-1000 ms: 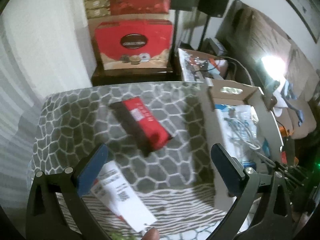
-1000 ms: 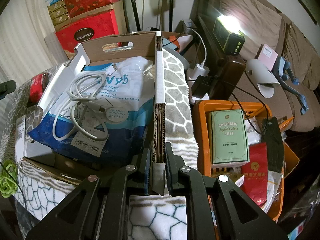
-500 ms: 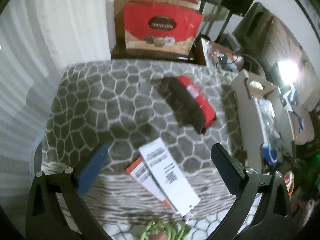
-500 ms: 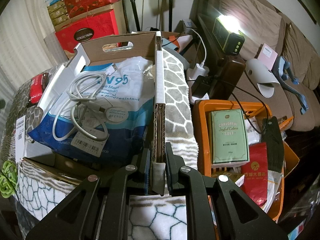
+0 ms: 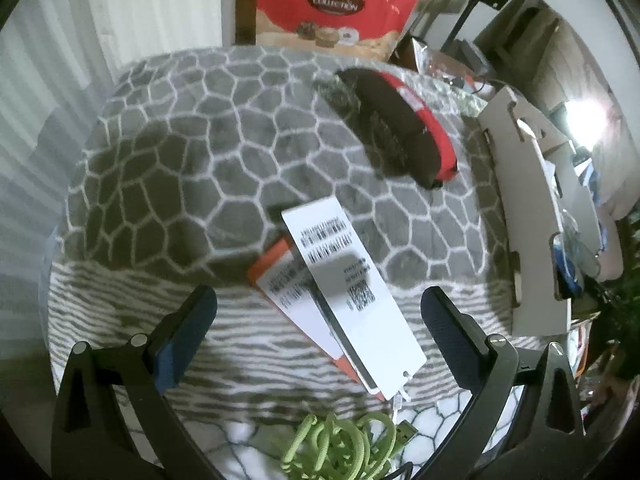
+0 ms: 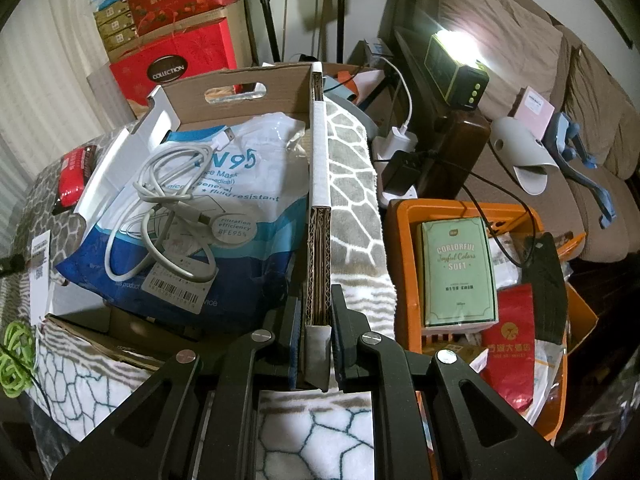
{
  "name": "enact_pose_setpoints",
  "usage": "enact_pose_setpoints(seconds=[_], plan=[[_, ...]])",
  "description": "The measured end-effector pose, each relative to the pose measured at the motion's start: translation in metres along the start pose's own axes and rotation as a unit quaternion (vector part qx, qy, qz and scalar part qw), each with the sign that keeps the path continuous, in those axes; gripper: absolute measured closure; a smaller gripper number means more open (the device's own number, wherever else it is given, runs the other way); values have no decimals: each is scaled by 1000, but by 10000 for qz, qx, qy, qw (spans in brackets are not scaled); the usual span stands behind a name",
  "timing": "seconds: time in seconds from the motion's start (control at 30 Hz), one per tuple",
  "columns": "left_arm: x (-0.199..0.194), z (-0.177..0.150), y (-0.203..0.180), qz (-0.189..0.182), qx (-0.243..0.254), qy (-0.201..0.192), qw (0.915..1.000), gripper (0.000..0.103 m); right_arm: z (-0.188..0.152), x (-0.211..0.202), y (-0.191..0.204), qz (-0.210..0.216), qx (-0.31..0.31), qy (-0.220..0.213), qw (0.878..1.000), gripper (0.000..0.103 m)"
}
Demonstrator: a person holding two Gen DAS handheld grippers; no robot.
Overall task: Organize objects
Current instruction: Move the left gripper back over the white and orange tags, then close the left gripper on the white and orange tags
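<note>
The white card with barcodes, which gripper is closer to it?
Left. The left gripper hangs open right over the white card, which shows between its fingers. The right gripper is off to the side, shut on the cardboard box wall.

The room was dim, lit mostly by a glaring lamp [image 6: 460, 46] that blew out to white. The left wrist view was motion-blurred, smearing the white card [image 5: 352, 292]; fisheye distortion bent both pictures' edges into dark corners.
</note>
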State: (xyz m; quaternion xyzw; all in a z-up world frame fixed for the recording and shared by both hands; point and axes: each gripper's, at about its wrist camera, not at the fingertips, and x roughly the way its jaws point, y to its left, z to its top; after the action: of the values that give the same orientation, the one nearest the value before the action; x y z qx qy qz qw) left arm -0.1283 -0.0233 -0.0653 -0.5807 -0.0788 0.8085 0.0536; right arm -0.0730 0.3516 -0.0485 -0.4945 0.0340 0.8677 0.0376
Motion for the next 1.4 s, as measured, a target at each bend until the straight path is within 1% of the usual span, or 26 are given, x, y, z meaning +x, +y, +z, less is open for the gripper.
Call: enact_pose_setpoints(seconds=[0.07,0.17,0.3,0.43,0.53,0.6,0.7,0.83,0.97,1.0,1.03,1.07,1.1,1.13,1.2,1.23,1.3,1.4], plan=[[4,-3,-2,-18,-16,50,10000,2,0,0,1,-5,-7,3,10000,91],[11,-6,-5,-36,-29,153,9999,6,0,0,1,-8,-13,4,10000,91],[17,-5,-8,-9,-9,260,9997,16,0,0,0,-2,-2,1,10000,91],[17,-5,-10,23,16,255,9997,23,0,0,1,-4,-9,2,10000,91],[17,-6,-12,71,53,223,9997,31,0,0,1,-5,-7,4,10000,91],[17,-5,-14,62,61,219,9997,39,0,0,0,-10,-8,1,10000,91],[17,-4,-20,78,116,191,9997,46,0,0,1,-4,-7,5,10000,91],[19,0,-30,-140,138,250,9995,48,0,0,2,-8,-12,6,10000,91],[22,4,-43,-194,179,291,9992,47,0,0,2,-9,-11,5,10000,91],[23,4,-46,-163,225,281,9992,49,0,0,0,-12,-11,7,10000,91],[23,3,-50,-124,279,259,9992,51,0,0,0,-12,-10,7,10000,91],[24,4,-54,-71,345,232,9991,59,0,0,1,-12,-12,8,10000,91],[24,3,-57,-41,380,205,9991,65,0,0,0,-12,-14,7,10000,91],[23,2,-59,-59,393,183,9990,68,0,0,1,-12,-12,6,10000,91],[23,4,-61,-108,373,162,9991,78,0,0,1,-8,-12,5,10000,90],[22,5,-62,-102,368,128,9992,80,0,0,1,-8,-12,6,10000,90],[19,7,-62,-159,321,46,9993,91,0,0,2,-9,-14,6,10000,90],[9,9,-62,-306,296,-93,9991,97,0,0,2,-16,-15,7,10000,90]])
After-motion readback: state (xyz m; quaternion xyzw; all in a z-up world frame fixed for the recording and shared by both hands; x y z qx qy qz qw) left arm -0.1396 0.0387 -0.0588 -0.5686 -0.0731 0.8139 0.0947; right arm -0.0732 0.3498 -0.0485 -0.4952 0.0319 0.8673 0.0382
